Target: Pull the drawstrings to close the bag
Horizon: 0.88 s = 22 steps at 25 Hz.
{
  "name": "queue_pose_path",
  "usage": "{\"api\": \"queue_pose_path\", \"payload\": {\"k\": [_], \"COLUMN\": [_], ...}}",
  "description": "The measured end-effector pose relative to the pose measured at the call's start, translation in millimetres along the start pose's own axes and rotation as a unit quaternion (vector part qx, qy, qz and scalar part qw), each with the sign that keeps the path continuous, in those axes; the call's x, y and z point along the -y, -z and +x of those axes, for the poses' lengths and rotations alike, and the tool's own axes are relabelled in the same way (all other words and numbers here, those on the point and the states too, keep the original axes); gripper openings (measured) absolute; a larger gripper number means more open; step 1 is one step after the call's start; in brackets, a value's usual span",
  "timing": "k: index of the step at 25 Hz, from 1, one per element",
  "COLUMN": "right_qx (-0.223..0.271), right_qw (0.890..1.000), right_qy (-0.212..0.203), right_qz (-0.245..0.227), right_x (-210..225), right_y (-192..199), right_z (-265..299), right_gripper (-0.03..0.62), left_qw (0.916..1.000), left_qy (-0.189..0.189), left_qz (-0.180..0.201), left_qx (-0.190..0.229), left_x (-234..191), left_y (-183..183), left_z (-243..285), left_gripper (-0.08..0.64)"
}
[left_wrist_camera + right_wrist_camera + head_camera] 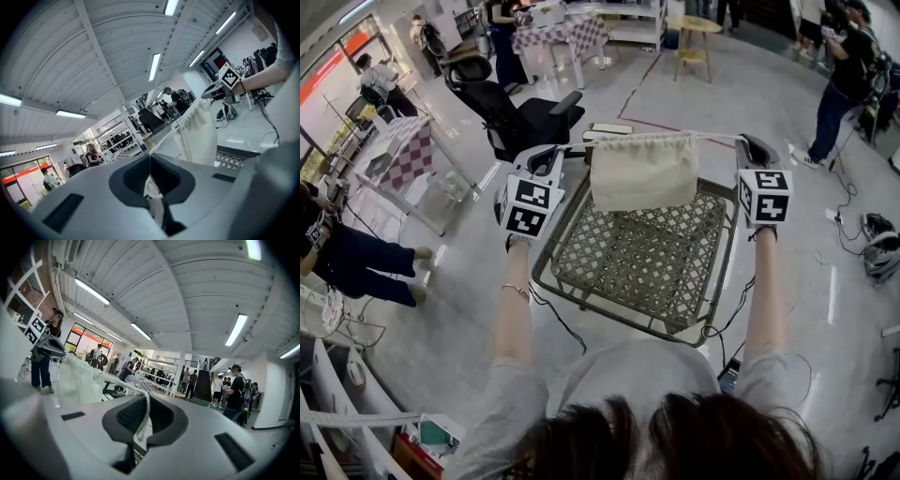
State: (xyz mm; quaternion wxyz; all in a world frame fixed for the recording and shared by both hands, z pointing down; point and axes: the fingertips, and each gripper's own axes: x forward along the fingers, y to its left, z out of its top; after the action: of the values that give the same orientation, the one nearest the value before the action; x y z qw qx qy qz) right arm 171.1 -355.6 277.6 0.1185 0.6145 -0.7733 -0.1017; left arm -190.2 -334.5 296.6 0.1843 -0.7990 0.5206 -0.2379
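Observation:
A cream cloth bag (644,171) hangs in the air between my two grippers, its mouth gathered into pleats along the top. My left gripper (565,150) is shut on the left drawstring (579,147). My right gripper (739,142) is shut on the right drawstring (717,138). Both strings run taut and about level. In the left gripper view the string (161,139) leads from the shut jaws of the left gripper (150,177) up to the bag (201,131). In the right gripper view the cord (117,383) runs from the right gripper (143,420) to the bag (77,380).
Below the bag stands a woven lattice tray table (637,253) with a dark frame. A black office chair (520,117) is behind it on the left. Cables (558,319) trail on the floor. Several people stand or sit around the room's edges.

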Motion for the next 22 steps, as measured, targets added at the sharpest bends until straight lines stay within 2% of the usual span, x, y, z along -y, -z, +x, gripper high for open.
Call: {"api": "queue_pose_path", "payload": {"k": [14,22], "right_qx": [0.008,0.013], "right_qw": [0.999,0.998], "right_qy": [0.005,0.013], "right_qz": [0.031,0.056], "right_x": [3,10], "right_y": [3,7], "right_z": [-7,-12], "right_gripper": [0.023,0.023], "left_qw": [1.0000,0.9999], "left_qy": [0.002,-0.003], "left_qz": [0.005,-0.006], "left_qx": [0.003,0.009], "left_x": [1,0], "left_y": [-2,-5], "left_z": [-12,-17], "left_gripper": [0.025,0.026]}}
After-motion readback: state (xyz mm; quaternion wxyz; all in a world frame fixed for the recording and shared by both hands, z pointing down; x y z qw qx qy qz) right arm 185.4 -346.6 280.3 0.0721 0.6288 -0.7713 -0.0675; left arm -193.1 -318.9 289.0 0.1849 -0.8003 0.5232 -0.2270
